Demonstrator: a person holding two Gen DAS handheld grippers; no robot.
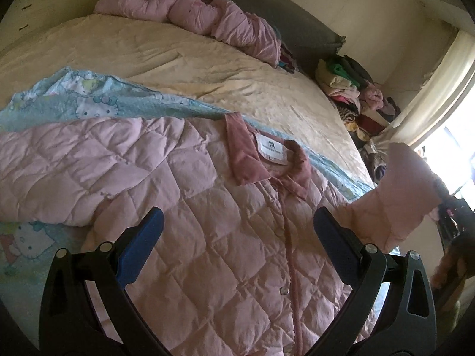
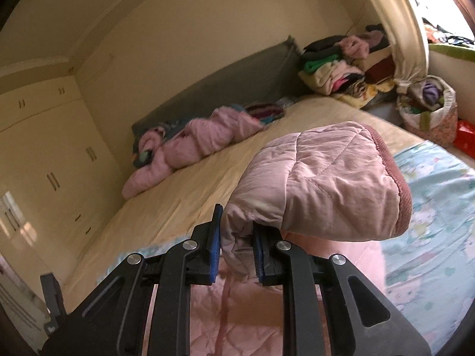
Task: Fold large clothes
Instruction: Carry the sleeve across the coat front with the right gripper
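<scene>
A pink quilted jacket (image 1: pixel 184 207) lies front-up on the bed (image 1: pixel 166 59), its darker pink collar (image 1: pixel 267 163) with a white label (image 1: pixel 271 148) pointing toward the headboard (image 1: pixel 297 29); under it is a pale blue cartoon-print sheet (image 1: pixel 74 101), and the snap-button front runs down between the two blue-padded fingers of the left gripper (image 1: pixel 237 225); those jaws stand wide apart above the jacket, released and holding nothing. The right gripper (image 2: pixel 236 237) has its jaws clenched on bunched fabric of the jacket's sleeve (image 2: pixel 320 178), which is lifted off the bed; the sleeve's cuff (image 2: pixel 397 178), edged in darker pink, stands up past the fingers; from the left wrist the same raised sleeve (image 1: pixel 394 195) shows at the right edge of the jacket. Further up the bed, on the cream cover, a second pink quilted garment (image 2: pixel 190 145) lies crumpled near the grey headboard; a heap of mixed clothes (image 2: pixel 335 71) sits at the far corner beside the curtain (image 2: pixel 394 29), and a fabric basket (image 2: pixel 430 109) stands next to it.
</scene>
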